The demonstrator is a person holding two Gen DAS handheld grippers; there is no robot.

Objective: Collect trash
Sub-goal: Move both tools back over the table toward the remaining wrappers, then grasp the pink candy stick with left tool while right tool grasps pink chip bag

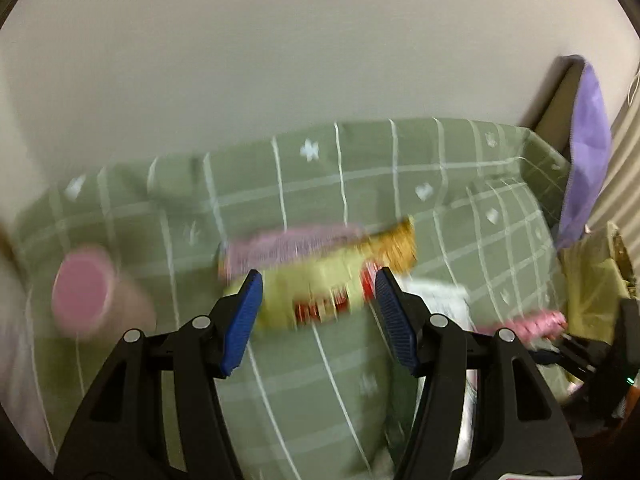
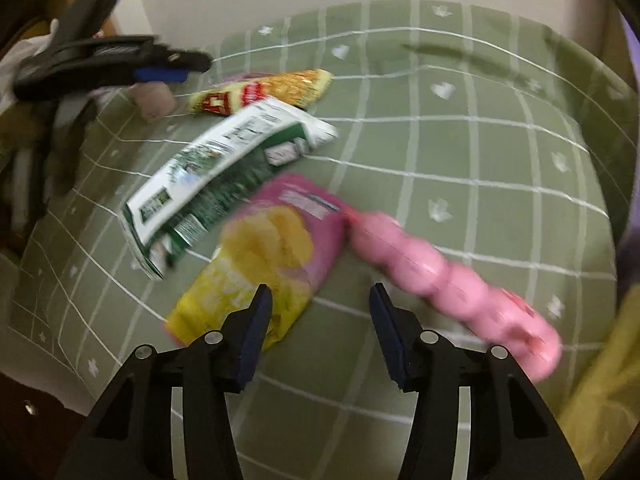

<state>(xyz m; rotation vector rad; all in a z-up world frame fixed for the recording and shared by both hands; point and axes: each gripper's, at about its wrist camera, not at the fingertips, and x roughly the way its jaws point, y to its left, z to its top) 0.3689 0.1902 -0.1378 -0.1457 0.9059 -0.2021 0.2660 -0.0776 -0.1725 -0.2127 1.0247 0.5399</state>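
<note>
Several pieces of trash lie on a green checked bedspread (image 2: 460, 152). The right wrist view shows a yellow-and-red snack wrapper (image 2: 260, 92), a white-and-green packet (image 2: 224, 176), a pink-and-yellow chip bag (image 2: 276, 252) and a pink pack of round pieces (image 2: 452, 280). My right gripper (image 2: 320, 292) is open just above the bedspread, between the chip bag and the pink pack, with nothing between its fingers. My left gripper (image 1: 318, 280) is open, and the blurred snack wrapper (image 1: 316, 280) shows beyond its tips. In the right wrist view the left gripper (image 2: 192, 66) hovers beside that wrapper.
A pink-capped cup (image 1: 84, 292) lies at the bedspread's left end. A purple cloth (image 1: 588, 140) hangs at the far right over a dark frame. A yellowish bag (image 2: 600, 380) sits at the right edge. A pale wall runs behind the bed.
</note>
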